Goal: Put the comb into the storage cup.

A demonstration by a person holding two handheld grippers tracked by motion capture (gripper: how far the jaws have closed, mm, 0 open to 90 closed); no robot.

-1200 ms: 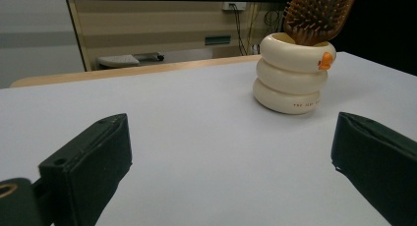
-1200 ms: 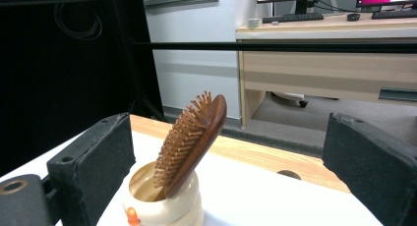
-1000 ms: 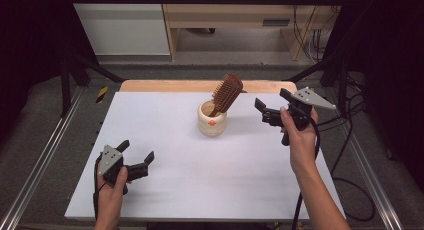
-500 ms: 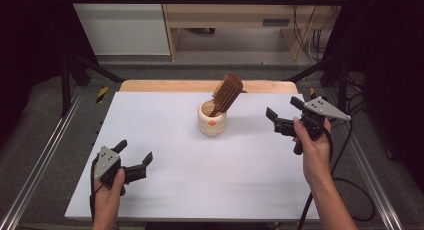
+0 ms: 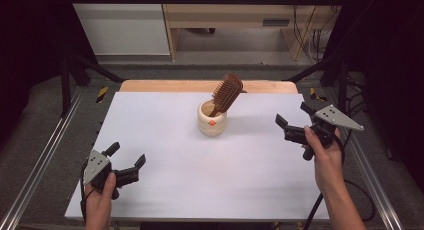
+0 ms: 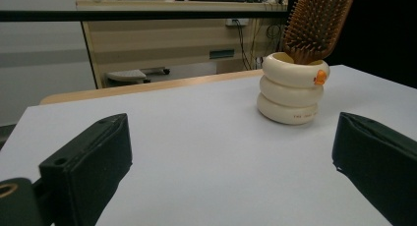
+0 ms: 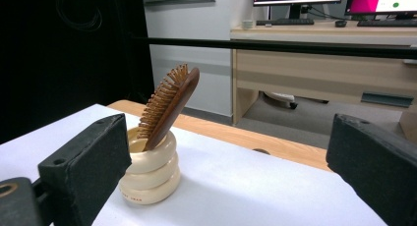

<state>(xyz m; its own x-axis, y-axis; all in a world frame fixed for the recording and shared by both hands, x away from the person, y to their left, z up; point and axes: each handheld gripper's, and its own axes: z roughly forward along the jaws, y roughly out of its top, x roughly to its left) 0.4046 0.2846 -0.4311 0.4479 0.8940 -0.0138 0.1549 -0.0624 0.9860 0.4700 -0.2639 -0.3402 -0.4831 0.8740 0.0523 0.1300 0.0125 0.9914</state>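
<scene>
Hairbrush (image 5: 227, 93) sits handle-down in the cream cup (image 5: 212, 121) mid-table, tilted right. We read placement as done. Left gripper (image 5: 123, 160) and right gripper (image 5: 294, 122) both spread, empty, well apart from it.

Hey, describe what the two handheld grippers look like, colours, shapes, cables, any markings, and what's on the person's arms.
Both are black. The left gripper and right gripper each have two blocky, matte black jaws, a dark handle and a grey three-cornered plate on top dotted with small dark holes. A black cable trails from each toward the table's near edge. In the gripper views the jaws look like thick rectangular pads. Both forearms are bare; no sleeves, gloves or watch show.
</scene>
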